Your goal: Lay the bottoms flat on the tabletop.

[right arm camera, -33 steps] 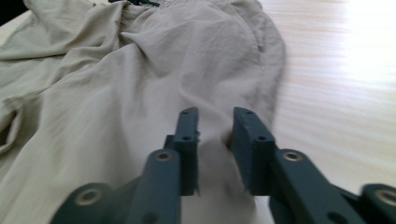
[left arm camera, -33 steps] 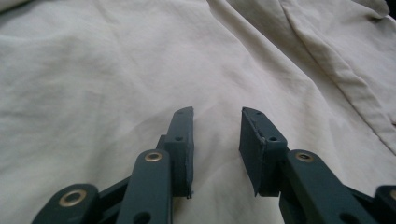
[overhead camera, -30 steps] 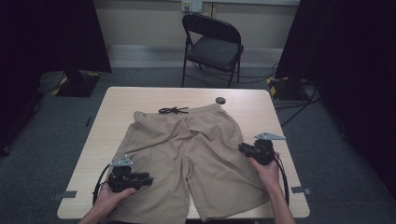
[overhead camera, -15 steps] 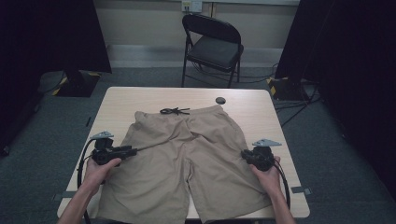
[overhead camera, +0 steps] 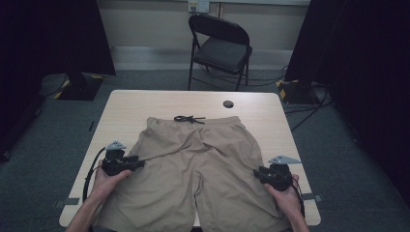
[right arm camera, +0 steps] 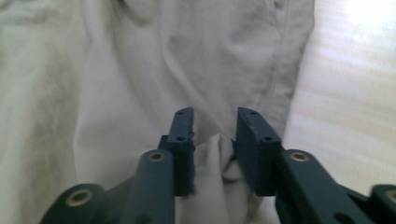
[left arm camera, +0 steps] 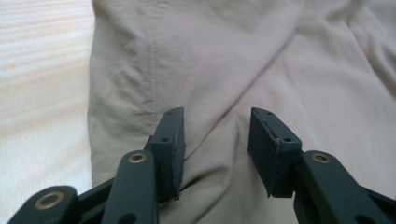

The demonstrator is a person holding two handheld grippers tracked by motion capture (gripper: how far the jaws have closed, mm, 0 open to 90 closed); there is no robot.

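Observation:
Khaki shorts lie flat on the light wood table, waistband at the far side with a black drawstring. My left gripper rests at the shorts' left leg edge. In the left gripper view it is open, its jaws straddling a crease of the cloth just inside the side seam. My right gripper sits at the right leg edge. In the right gripper view it holds a bunched fold of the shorts between its pads.
A small black round cap lies on the table beyond the waistband. A black folding chair stands behind the table. Bare tabletop shows outside each leg. Cables trail from both grippers toward the near edge.
My left gripper has moved away from the near edge to the left leg's side seam. My right gripper has drifted toward the near edge along the right leg.

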